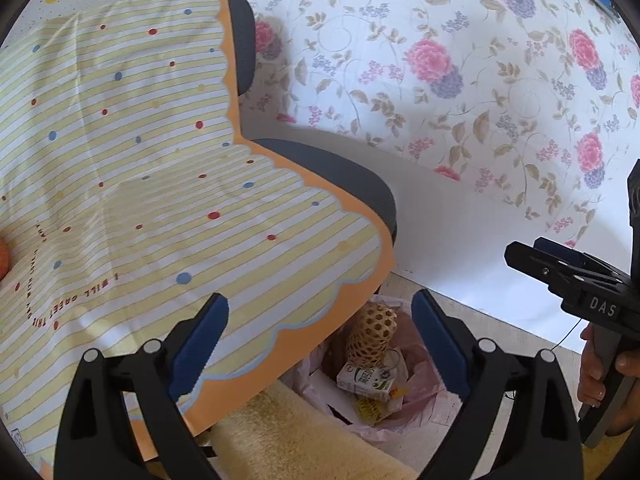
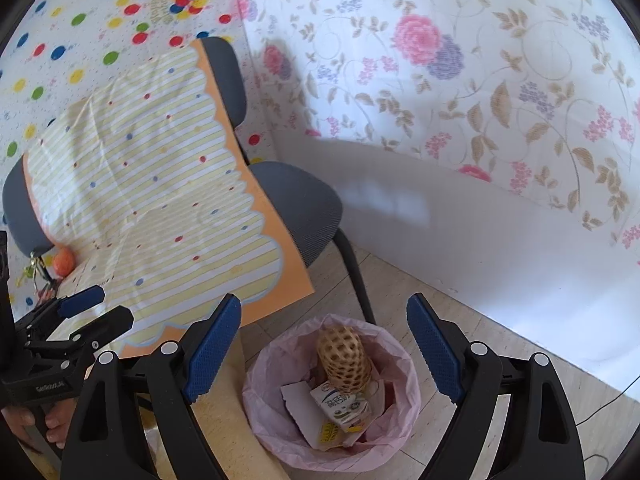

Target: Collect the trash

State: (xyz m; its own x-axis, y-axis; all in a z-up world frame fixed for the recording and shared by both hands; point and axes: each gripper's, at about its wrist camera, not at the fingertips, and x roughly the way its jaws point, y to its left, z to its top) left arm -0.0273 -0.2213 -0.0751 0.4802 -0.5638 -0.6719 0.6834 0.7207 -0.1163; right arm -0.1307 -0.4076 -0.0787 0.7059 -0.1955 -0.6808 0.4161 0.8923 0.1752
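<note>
A bin with a pink liner point(image 2: 400, 384) stands on the floor by the chair. In it are a tan foam net sleeve point(image 2: 344, 360) standing upright, a small milk carton point(image 2: 340, 406), a yellow wrapper point(image 2: 328, 436) and white paper point(image 2: 296, 400). My right gripper point(image 2: 323, 304) hovers above the bin, open with nothing between its blue pads. My left gripper point(image 1: 320, 304) is open and empty too, above the same bin point(image 1: 420, 396), where the net sleeve point(image 1: 370, 336) and carton point(image 1: 364, 382) show. Each gripper appears in the other's view: the right point(image 1: 560, 272) and the left point(image 2: 80, 312).
A grey chair point(image 2: 296, 200) draped with a striped dotted cloth point(image 2: 160, 184) stands left of the bin, with an orange object point(image 2: 64, 262) and keys point(image 2: 36, 268) on it. A floral covering point(image 2: 480, 100) hangs behind. A fluffy yellow surface point(image 1: 300, 440) lies below my left gripper. A cable point(image 2: 608, 400) runs on the floor.
</note>
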